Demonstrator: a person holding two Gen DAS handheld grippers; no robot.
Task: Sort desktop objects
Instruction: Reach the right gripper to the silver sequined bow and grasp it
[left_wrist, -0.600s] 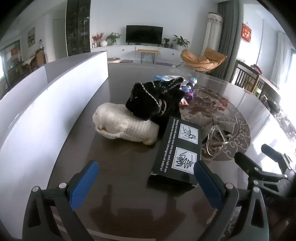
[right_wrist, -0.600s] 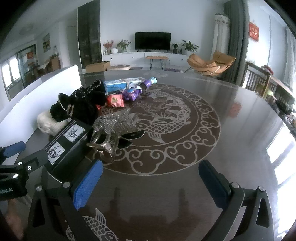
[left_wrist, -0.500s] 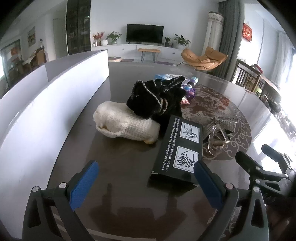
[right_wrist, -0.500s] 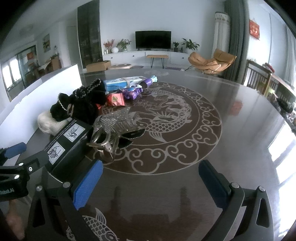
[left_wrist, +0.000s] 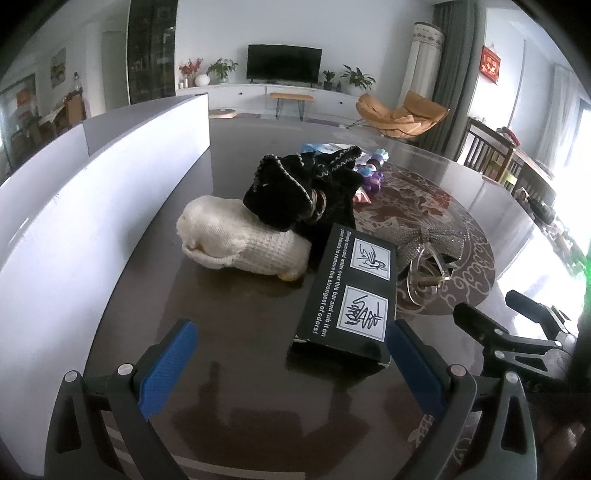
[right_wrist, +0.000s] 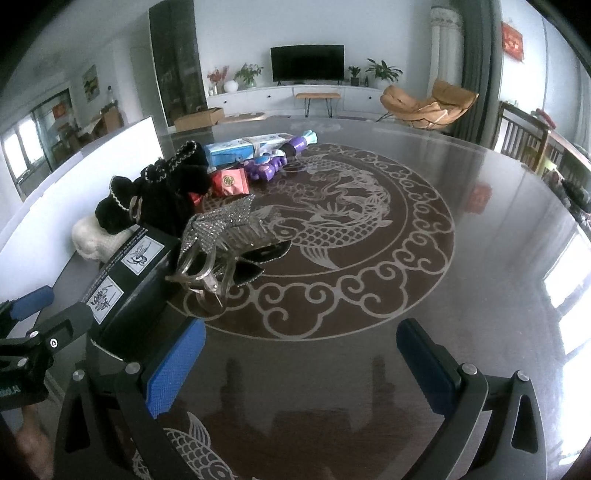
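A heap of objects lies on the dark round table (right_wrist: 480, 258). Nearest is a black box (left_wrist: 351, 291) with white instruction pictures. Behind it lie a cream knitted item (left_wrist: 240, 240) and a black knitted item (left_wrist: 295, 188) with pale trim. A glittery silver hair claw (right_wrist: 218, 243) rests right of the box (right_wrist: 125, 273). Farther back are a red packet (right_wrist: 231, 181), a purple toy (right_wrist: 273, 162) and a light blue box (right_wrist: 243, 147). My left gripper (left_wrist: 290, 363) stands open just short of the black box, nothing between its blue pads. My right gripper (right_wrist: 301, 363) is open over bare table.
A white curved partition (left_wrist: 74, 206) runs along the table's left side. The table carries a dragon and fish pattern (right_wrist: 332, 229). Beyond are a TV (right_wrist: 306, 62), an orange chair (right_wrist: 428, 103) and wooden chairs (right_wrist: 524, 136) at the right.
Both views have shifted very slightly; the objects sit a touch lower and nearer in frame. Both grippers stay wide open and nothing on the table has moved.
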